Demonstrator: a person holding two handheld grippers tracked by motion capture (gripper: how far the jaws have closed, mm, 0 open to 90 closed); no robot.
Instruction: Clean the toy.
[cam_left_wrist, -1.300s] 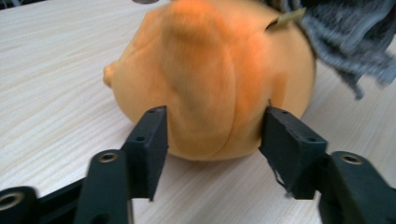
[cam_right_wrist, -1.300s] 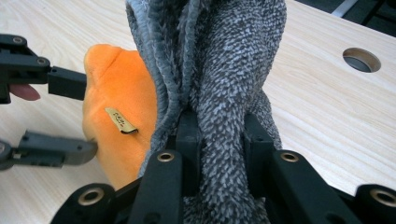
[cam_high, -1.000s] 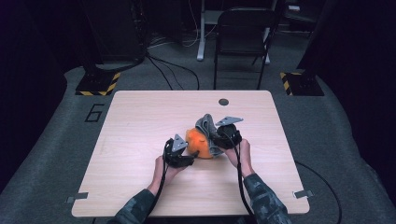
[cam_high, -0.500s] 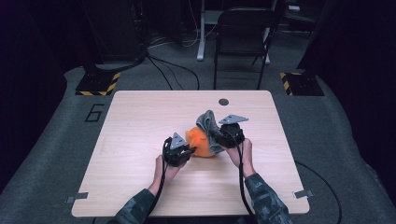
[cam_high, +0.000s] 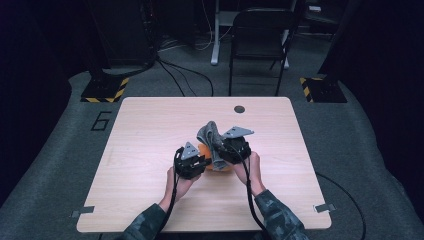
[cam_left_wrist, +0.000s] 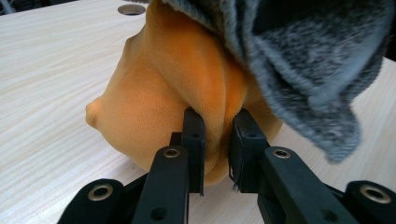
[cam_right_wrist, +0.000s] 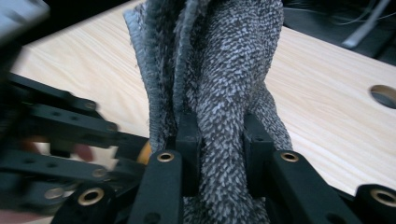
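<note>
An orange cloth (cam_left_wrist: 177, 88) lies bunched on the wooden table (cam_high: 150, 130), partly under a grey cloth (cam_high: 209, 135). My left gripper (cam_left_wrist: 217, 140) has just closed and is shut on a fold of the orange cloth (cam_high: 209, 165). In the high view the left gripper (cam_high: 196, 162) sits just left of the bundle. My right gripper (cam_right_wrist: 218, 144) is shut on the grey cloth (cam_right_wrist: 224, 79) and holds it lifted above the orange one. From above, the right gripper (cam_high: 227, 147) is at the bundle's right side. The grey cloth (cam_left_wrist: 299, 60) hangs over the orange cloth's upper right.
A round cable hole (cam_high: 239, 109) lies near the table's far edge. A black chair (cam_high: 260, 45) stands beyond the table. Cables (cam_high: 172, 205) trail from both grippers toward the near edge. A forearm (cam_high: 270, 215) in a camouflage sleeve rests at the front.
My left gripper has closed on the orange cloth. My right gripper has drawn the grey cloth up and slightly toward me.
</note>
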